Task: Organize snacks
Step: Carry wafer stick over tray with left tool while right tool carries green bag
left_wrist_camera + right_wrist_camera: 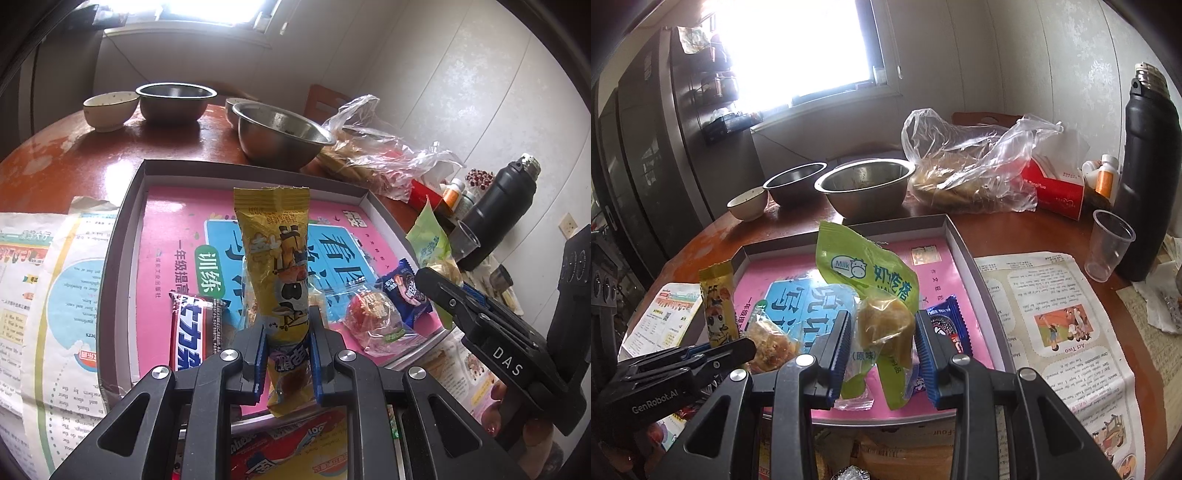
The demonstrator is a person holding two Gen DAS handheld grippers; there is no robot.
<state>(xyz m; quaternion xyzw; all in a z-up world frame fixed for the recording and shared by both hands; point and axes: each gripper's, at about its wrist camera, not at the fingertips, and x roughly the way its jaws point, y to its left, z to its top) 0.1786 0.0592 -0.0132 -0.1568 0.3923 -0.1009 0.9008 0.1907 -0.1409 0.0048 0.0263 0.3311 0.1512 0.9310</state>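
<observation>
Midway, I judge. Left hand-held gripper (286, 354) pinching yellow snack bar (275, 254); right hand-held gripper (882, 354) clamps green milk-cake pack (871, 273). Three snacks in tray (122, 236); both held ones pending.

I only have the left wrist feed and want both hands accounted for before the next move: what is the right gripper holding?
Observer: The right gripper is shut on a green milk snack packet, held over the tray.
Operator: Anything behind that black flask I can't see?
Observer: A red tissue box sits left of the flask, beside the plastic bag.
Operator: And the clear cup?
Observer: The clear cup stands upright on the table, outside the tray, and looks empty.
</observation>
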